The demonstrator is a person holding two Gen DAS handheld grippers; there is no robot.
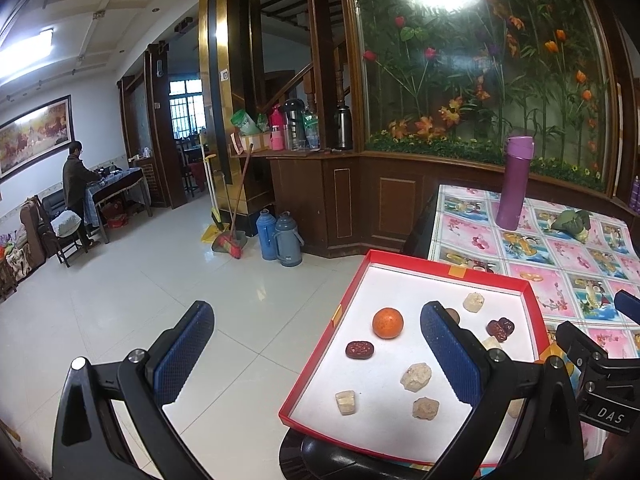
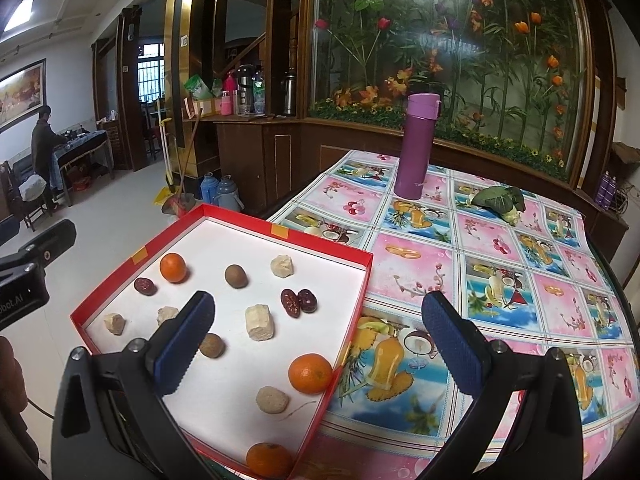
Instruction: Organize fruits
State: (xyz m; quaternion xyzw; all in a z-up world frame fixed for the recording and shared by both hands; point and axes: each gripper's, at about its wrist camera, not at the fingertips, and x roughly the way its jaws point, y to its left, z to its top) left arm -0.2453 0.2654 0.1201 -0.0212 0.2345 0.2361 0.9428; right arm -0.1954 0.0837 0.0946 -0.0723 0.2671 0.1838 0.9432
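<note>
Pale floor tiles (image 1: 160, 300) run back from your table (image 2: 500, 280) toward a wood-panelled counter and a glass wall of artificial flowers (image 2: 460, 60), with two blue thermos jugs (image 1: 280, 240) and a broom standing on the floor at the foot of a gold pillar. Your table wears a pink and blue fruit-print cloth, and the red tray (image 2: 320, 384) with its white floor sits at the table's left edge, partly overhanging it. Beyond the tray a purple flask (image 2: 416, 146) stands upright on the cloth, and a green leafy bundle (image 2: 500, 200) lies just right of the flask. Inside the tray you have three oranges (image 2: 310, 373), dark red dates (image 2: 298, 302), brown round fruits (image 2: 236, 276) and pale lumpy pieces (image 2: 260, 322), all scattered apart. Your left gripper (image 1: 316, 344) hovers over the tray's left edge with its jaws spread wide and nothing between them. Your right gripper (image 2: 320, 336) hangs over the tray's right rim, jaws likewise wide apart and holding nothing. Far left of the tray, across the room, a person (image 1: 76, 184) stands at a dark table.
</note>
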